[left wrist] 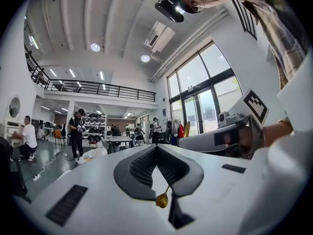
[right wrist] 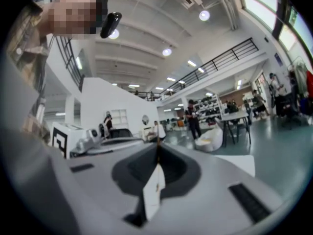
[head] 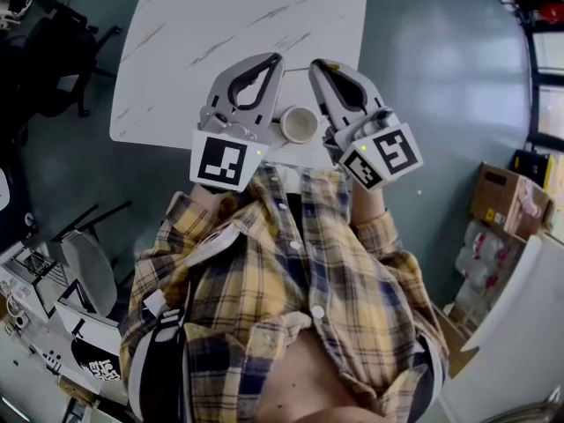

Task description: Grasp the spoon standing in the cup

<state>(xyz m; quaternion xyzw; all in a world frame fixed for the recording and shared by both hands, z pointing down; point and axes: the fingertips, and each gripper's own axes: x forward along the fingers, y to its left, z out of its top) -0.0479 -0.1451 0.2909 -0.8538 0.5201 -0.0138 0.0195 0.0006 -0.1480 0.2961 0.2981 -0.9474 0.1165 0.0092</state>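
My left gripper (head: 271,67) is clenched on the spoon (left wrist: 162,199). Its thin gold stem runs up between the closed pads, and its rounded end hangs towards me. I judge the grasp made and the spoon out of the cup (head: 298,123), which looks empty and sits near the edge of the white table (head: 220,25). Next I need only a steady pinch. My right gripper (head: 319,67), just beside, is clenched on nothing. Cardboard boxes (head: 498,196) are well clear.

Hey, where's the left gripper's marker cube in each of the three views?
Head view: left gripper's marker cube, left of centre, just above the plaid shirt.
Left gripper view: not in it.
Right gripper view: left, below middle.
Shared landmark: the plaid shirt, in all three.
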